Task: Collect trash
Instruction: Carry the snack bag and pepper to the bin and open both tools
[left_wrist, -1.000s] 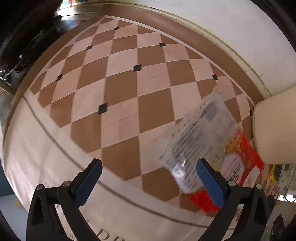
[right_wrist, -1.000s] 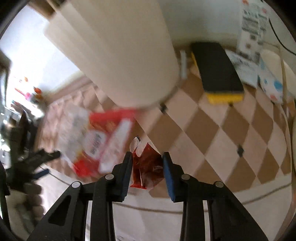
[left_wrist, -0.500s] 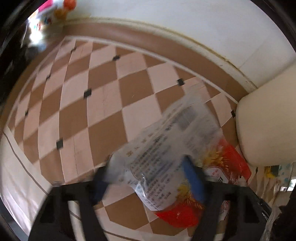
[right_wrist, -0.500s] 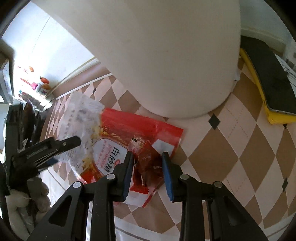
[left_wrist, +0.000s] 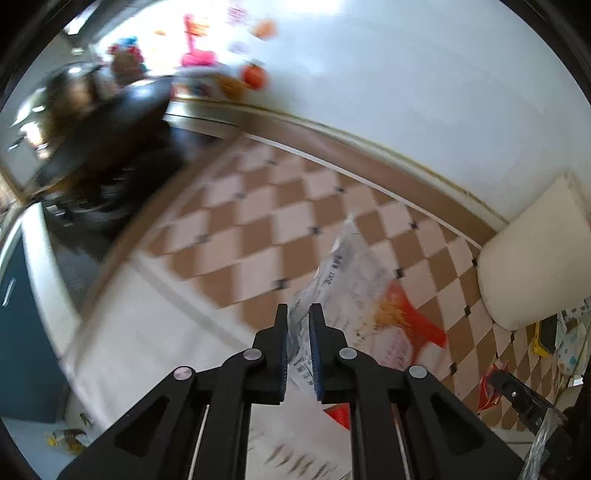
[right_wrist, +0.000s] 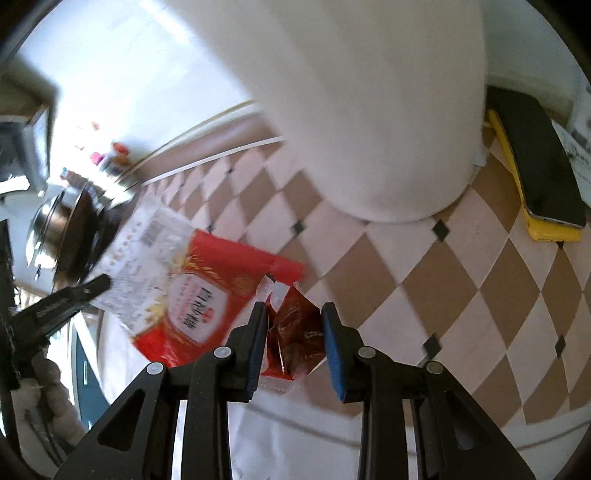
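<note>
A large bag, clear with print at one end and red at the other (left_wrist: 354, 280), hangs lifted off the checked tablecloth (left_wrist: 258, 221). My left gripper (left_wrist: 298, 310) pinches its clear end, and the jaws are still closing on it. In the right wrist view the same bag (right_wrist: 192, 295) slants up towards the left gripper's finger (right_wrist: 92, 288). My right gripper (right_wrist: 294, 306) is shut on a small dark red sachet (right_wrist: 295, 332) with a torn white top. That sachet (left_wrist: 489, 384) also shows at the lower right of the left wrist view.
A big white cylinder (right_wrist: 369, 110) stands close behind both bags. A phone in a yellow case (right_wrist: 535, 177) lies to its right, with papers beyond. A dark pan and a metal pot (right_wrist: 70, 229) sit at the far left by the wall.
My left gripper came over the bag, went from wide open to pinching its clear end, and rose with it. My right gripper shifted a little, still gripping the sachet.
</note>
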